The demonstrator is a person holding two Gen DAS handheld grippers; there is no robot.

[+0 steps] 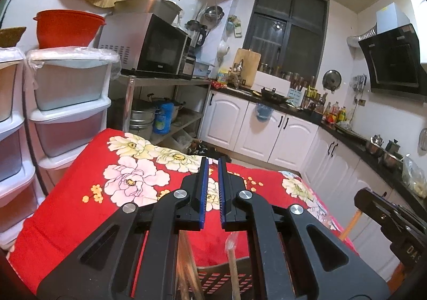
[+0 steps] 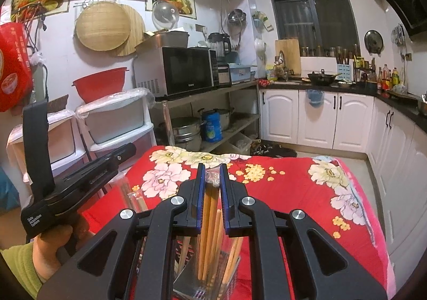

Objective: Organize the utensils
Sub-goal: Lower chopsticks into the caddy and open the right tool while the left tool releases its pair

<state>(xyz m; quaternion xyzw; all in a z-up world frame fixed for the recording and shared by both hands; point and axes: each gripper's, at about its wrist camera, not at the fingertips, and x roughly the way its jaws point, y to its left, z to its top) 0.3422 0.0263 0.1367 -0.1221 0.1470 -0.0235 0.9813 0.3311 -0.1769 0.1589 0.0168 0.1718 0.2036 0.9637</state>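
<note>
My right gripper (image 2: 212, 176) is shut on a clear-wrapped bundle of wooden chopsticks (image 2: 210, 222), held upright over a dark slotted utensil holder (image 2: 186, 254) at the bottom of the right wrist view. More chopsticks (image 2: 234, 257) stand beside the bundle. My left gripper (image 1: 213, 166) has its jaws nearly together with a narrow gap and nothing between them. Below it, the brown slotted holder (image 1: 221, 278) holds a wrapped utensil (image 1: 232, 254) and chopsticks (image 1: 186, 268). The left gripper's body (image 2: 80, 180) shows at the left of the right wrist view, held by a hand.
Both grippers hover over a table with a red floral cloth (image 1: 80, 193). White plastic drawers (image 1: 69, 113) stand at the left, a metal shelf with a microwave (image 1: 157, 46) behind. White cabinets and a dark counter (image 1: 293, 110) run along the far and right walls.
</note>
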